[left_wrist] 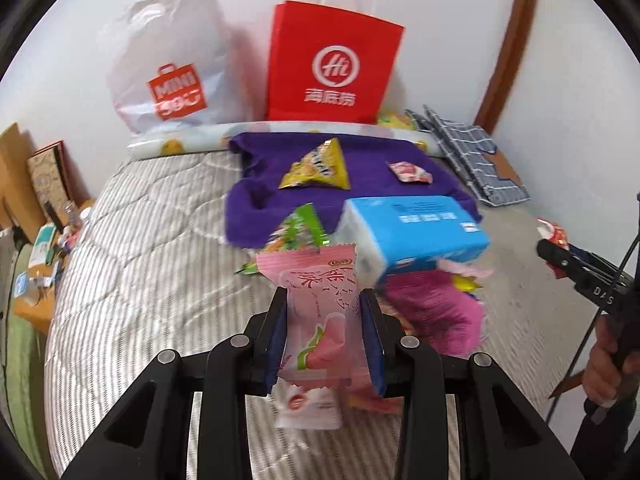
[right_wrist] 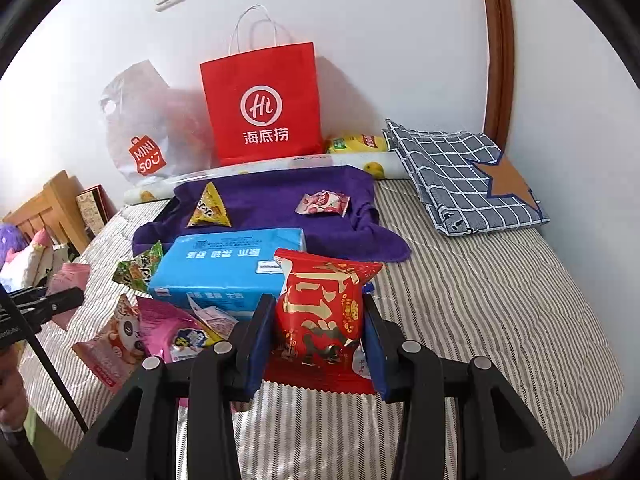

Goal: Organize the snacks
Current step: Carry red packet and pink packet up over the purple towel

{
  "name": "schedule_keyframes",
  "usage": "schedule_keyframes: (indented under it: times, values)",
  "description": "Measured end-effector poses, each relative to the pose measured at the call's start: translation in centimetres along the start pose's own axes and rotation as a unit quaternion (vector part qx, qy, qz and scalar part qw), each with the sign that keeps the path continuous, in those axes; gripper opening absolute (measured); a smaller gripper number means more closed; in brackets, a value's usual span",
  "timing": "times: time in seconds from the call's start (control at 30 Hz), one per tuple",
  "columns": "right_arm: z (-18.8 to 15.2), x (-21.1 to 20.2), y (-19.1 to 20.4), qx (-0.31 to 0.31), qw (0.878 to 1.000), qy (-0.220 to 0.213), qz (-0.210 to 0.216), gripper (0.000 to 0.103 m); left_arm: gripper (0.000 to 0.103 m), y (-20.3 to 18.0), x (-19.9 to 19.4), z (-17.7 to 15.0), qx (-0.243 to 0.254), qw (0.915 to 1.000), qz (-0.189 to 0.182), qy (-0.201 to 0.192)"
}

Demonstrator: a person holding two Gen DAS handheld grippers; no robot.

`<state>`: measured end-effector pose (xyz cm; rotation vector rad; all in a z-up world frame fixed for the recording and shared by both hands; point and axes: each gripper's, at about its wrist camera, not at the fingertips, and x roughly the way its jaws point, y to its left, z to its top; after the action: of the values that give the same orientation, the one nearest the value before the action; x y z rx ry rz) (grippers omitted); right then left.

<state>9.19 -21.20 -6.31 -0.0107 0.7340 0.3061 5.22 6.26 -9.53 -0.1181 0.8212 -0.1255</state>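
My left gripper (left_wrist: 325,300) is clamped on a pink snack packet (left_wrist: 316,312), held above the striped bedcover (left_wrist: 152,248); my right gripper (right_wrist: 316,312) is clamped on a red snack packet (right_wrist: 320,312) in the same manner. Toward the wall-side edge of the bed lies a purple towel (right_wrist: 280,200), which carries a yellow triangular packet (right_wrist: 209,206) and a small red-and-white packet (right_wrist: 323,203), well apart from each other. A blue tissue pack (right_wrist: 228,264) lies at the towel's near edge, with a green packet (right_wrist: 138,266) just beside it. Nearer me, by the tissue pack, a magenta packet (right_wrist: 172,328) and a pink cat-print packet (right_wrist: 112,344) lie together. A red paper bag (right_wrist: 262,104) and a white plastic bag (right_wrist: 144,128) stand against the wall. A checked cloth (right_wrist: 460,176) lies at the bed's far right corner.
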Motion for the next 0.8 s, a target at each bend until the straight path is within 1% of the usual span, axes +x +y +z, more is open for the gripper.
schedule_keyframes:
  times: [0.27, 0.5, 0.7, 0.8]
  values:
    - [1.0, 0.1, 0.5, 0.000, 1.000, -0.002, 0.008, 0.039, 0.035, -2.8, 0.6, 1.5, 0.023, 0.9995, -0.020, -0.006]
    - [2.6, 1.0, 1.0, 0.001, 1.000, -0.003, 0.017, 0.039, 0.035, -4.1, 1.3, 3.2, 0.026, 0.9991, -0.033, -0.011]
    - [4.4, 2.2, 0.9, -0.003, 1.000, -0.007, 0.014, 0.039, 0.035, -4.1, 2.6, 5.2, 0.019, 0.9993, -0.030, -0.013]
    - [5.9, 3.4, 0.6, -0.010, 1.000, -0.010, 0.010, 0.039, 0.035, -3.5, 3.1, 6.5, 0.013, 0.9996, -0.019, -0.018]
